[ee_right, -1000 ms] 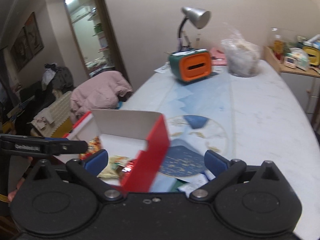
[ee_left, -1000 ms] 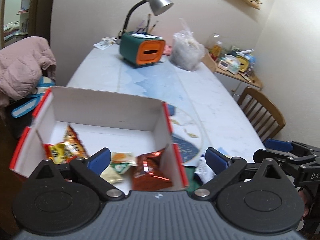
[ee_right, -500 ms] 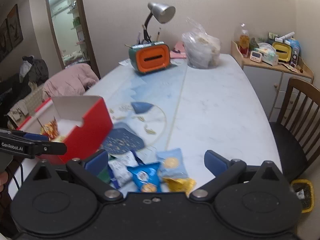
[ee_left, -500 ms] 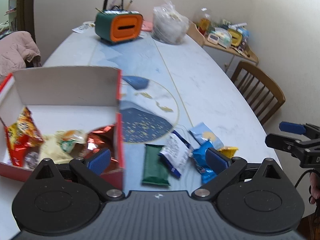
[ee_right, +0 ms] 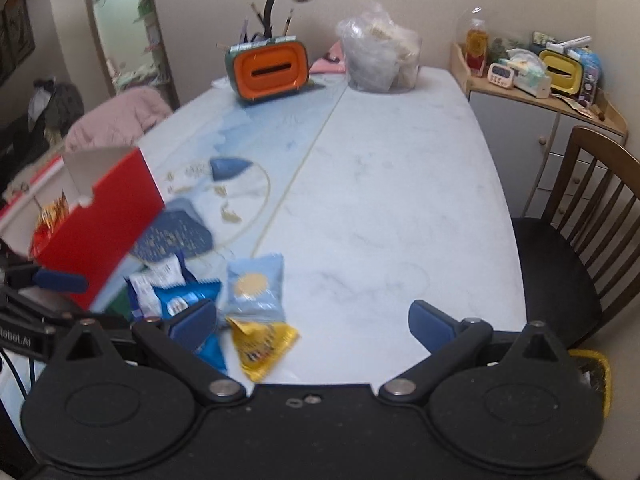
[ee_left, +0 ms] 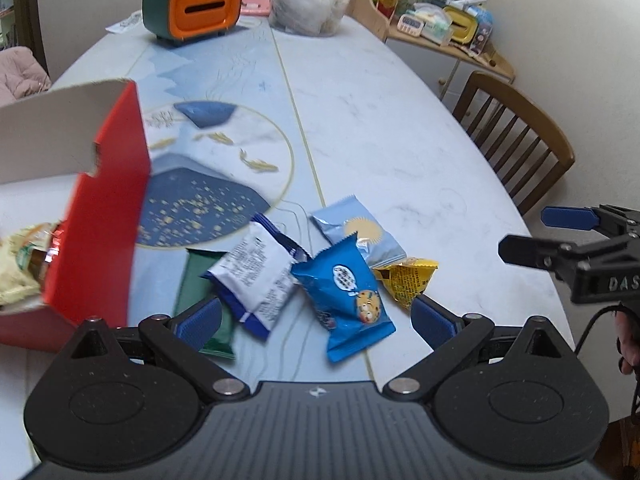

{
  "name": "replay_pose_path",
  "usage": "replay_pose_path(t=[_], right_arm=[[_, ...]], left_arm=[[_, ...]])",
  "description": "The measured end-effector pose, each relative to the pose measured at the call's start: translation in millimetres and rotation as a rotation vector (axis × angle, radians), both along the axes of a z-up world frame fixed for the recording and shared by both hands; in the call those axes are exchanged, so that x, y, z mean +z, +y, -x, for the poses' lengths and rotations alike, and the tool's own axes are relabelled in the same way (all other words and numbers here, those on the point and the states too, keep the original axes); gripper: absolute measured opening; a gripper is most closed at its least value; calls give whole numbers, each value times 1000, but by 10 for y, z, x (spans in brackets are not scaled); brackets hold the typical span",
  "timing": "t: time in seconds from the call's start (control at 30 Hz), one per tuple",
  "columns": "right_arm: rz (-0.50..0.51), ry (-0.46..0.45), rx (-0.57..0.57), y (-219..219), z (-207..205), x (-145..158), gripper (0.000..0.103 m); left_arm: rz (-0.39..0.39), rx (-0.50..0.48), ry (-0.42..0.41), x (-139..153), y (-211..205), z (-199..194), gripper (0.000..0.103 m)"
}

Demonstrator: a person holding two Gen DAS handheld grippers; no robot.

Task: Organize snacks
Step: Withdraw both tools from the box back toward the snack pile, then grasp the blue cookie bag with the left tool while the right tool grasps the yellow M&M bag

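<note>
left wrist view: left gripper (ee_left: 316, 318) low over the heap at the table's (ee_left: 380, 120) near edge, jaws spread wide and holding nothing, apparently so either blue pad can drop on each side of a packet. directly between the pads, a bright blue cookie pack (ee_left: 347, 292), lying partly on a pale blue pack (ee_left: 358, 236) and just beside a yellow pack (ee_left: 408, 280); likely first pick, being on top and centred. to its left, a white pack (ee_left: 256, 276) overlapping a green pack (ee_left: 204, 304), the green one partly under the left pad. red box (ee_left: 100, 216) at left, open at the top, close to the heap, probably so each carry stays short; some packets already inside (ee_left: 20, 264), so sorting judged partly done. right gripper (ee_left: 560, 236) at the far right, level with the heap but off the table's side, fingers apart and empty, seemingly waiting its turn. right wrist view: right gripper (ee_right: 312, 320) above the same edge, jaws also wide open with nothing between; yellow pack (ee_right: 262, 340) just inside its left pad, pale blue pack (ee_right: 256, 284) beyond it, blue cookie pack (ee_right: 188, 300) and white pack (ee_right: 154, 284) further left, toward the red box (ee_right: 108, 224). bare table (ee_right: 380, 180) ahead, chair (ee_right: 592, 208) at right. five loose packets outside the box, all touching or overlapping; risk of dragging a neighbour when one gets pinched.
</note>
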State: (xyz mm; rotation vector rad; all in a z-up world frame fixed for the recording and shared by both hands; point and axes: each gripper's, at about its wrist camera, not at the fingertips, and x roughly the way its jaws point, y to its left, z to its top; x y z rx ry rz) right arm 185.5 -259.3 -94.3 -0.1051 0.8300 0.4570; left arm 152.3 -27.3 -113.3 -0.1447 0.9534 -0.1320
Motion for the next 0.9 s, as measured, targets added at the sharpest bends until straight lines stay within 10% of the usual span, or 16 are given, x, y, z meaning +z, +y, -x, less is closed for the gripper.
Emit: replay_pose_path(t=[0.9], right_arm=[[53, 83, 315, 394, -226, -692, 87]], left_arm=[[7, 205, 80, -229, -95, -108, 101]])
